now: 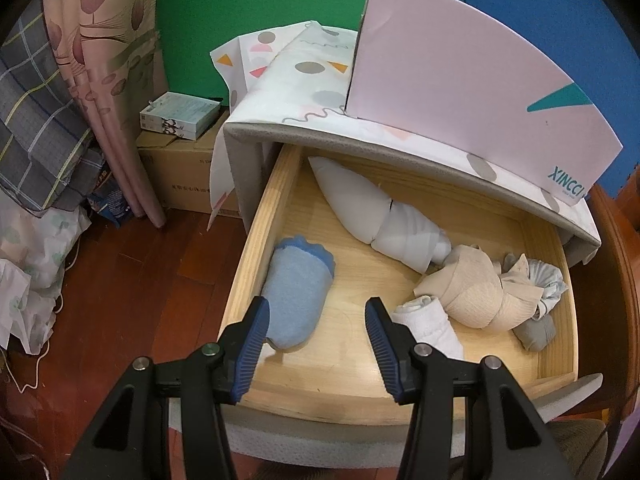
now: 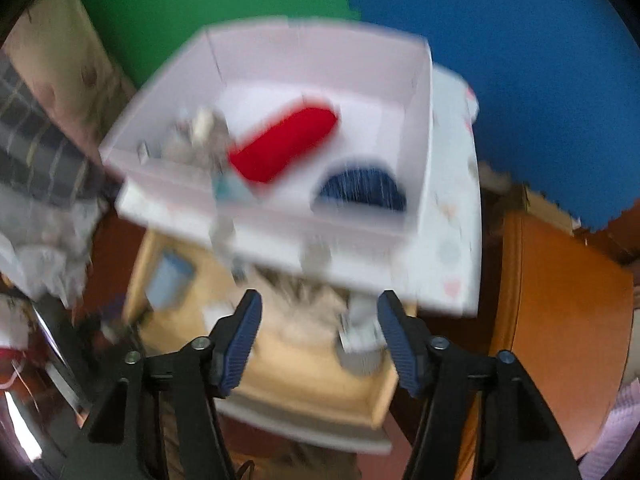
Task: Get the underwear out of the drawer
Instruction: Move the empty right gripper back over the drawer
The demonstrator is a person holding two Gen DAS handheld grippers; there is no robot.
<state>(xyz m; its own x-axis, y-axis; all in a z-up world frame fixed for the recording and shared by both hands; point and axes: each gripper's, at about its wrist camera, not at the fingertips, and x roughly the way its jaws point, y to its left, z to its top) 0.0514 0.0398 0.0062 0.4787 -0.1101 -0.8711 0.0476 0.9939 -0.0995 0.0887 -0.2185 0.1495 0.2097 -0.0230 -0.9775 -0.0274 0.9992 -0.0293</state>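
Black arms with ribbed blue pads fill the bottom of the left wrist view: the left hand-held gripper [image 1: 316,340] hangs over the front part of the open pale wooden drawer [image 1: 256,216], its jaws spread with nothing between them but bare drawer floor. Just beside its left pad lies a rolled light-blue towelling bundle [image 1: 294,292], against the drawer's left wall. Near the right pad sits a small rolled white cloth [image 1: 430,326], and touching that a knotted beige ribbed piece of underwear [image 1: 476,294], with a pale blue-grey gathered piece [image 1: 550,280] and a small grey roll [image 1: 536,330] tucked at the drawer's right side. A long white rolled garment [image 1: 376,216] runs diagonally toward the back. On the patterned cloth-covered top above the drawer stands a pale pink cardboard box [image 1: 460,92] printed with a teal triangle. The right wrist view is badly smeared; the right hand-held gripper [image 2: 320,334] is above the drawer [image 2: 376,400] with its jaws apart and empty, the beige bundle [image 2: 316,312] blurred beneath. Looking down into the pink box [image 2: 420,120], a red rolled item [image 2: 284,144] and a dark blue rolled item [image 2: 360,192] lie inside, beside a greyish bundle [image 2: 200,140] at its left.
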